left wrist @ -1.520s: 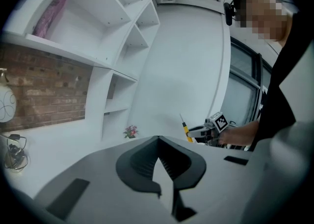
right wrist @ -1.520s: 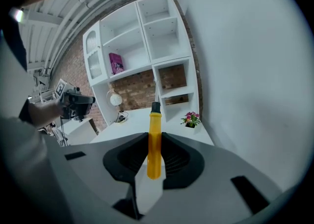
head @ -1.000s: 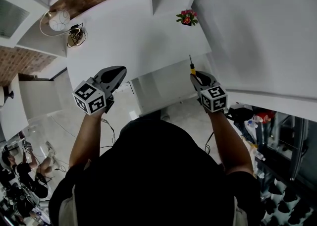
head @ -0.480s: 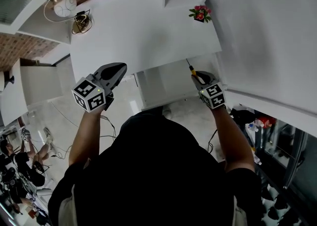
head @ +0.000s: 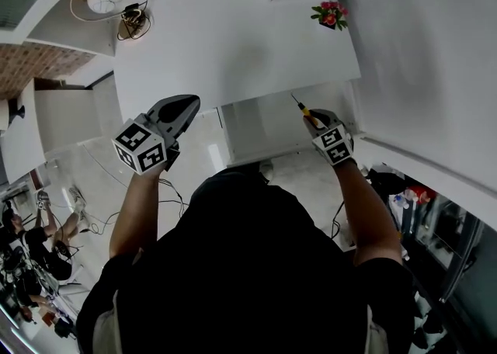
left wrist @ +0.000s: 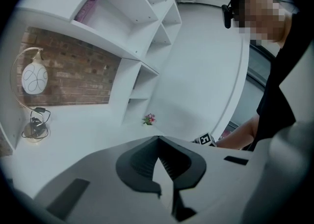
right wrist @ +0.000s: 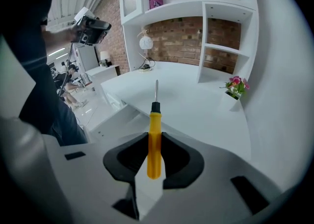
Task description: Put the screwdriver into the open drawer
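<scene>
In the head view, the person's head and shoulders (head: 241, 259) fill the lower middle and cover the near end of the open drawer (head: 264, 131); only its far part shows. The right gripper (head: 314, 117) hides most of the screwdriver (head: 304, 110) there, leaving the metal shaft and a sliver of yellow handle. In the left gripper view, the left gripper (left wrist: 156, 140) blocks the right gripper down to a corner of its marker cube (left wrist: 207, 140). A pink item (left wrist: 91, 5) on a high shelf (left wrist: 115, 19), possibly a book, is too small to identify.
</scene>
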Available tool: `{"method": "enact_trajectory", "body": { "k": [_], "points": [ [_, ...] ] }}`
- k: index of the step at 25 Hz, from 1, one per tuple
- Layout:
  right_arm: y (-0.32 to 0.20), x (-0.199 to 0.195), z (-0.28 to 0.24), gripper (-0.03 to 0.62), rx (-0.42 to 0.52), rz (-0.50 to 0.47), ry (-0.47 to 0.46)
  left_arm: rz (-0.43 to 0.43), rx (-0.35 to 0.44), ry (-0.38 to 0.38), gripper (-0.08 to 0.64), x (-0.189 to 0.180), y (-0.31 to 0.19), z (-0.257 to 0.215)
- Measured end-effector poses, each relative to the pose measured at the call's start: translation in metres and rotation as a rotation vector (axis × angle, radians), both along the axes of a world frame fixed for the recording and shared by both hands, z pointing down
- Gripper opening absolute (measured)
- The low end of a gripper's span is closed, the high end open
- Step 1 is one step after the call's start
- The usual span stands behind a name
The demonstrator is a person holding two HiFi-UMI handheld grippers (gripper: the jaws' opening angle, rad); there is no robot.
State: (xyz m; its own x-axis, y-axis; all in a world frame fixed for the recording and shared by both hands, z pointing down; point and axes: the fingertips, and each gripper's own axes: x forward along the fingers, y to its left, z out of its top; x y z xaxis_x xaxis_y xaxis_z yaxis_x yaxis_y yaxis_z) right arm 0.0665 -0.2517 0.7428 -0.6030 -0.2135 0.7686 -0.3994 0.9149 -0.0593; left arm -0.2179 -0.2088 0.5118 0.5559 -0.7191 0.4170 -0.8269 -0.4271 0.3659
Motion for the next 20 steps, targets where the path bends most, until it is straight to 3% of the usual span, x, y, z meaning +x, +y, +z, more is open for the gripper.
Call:
{"method": "enact_trajectory", "body": {
  "k": [20],
  "points": [
    [0.01, -0.024, 0.084, 0.087, 0.001, -0.209, 0.162, -0.074, -0.068, -0.002, 0.017, -0.036, 0.021, 0.033]
  ]
}}
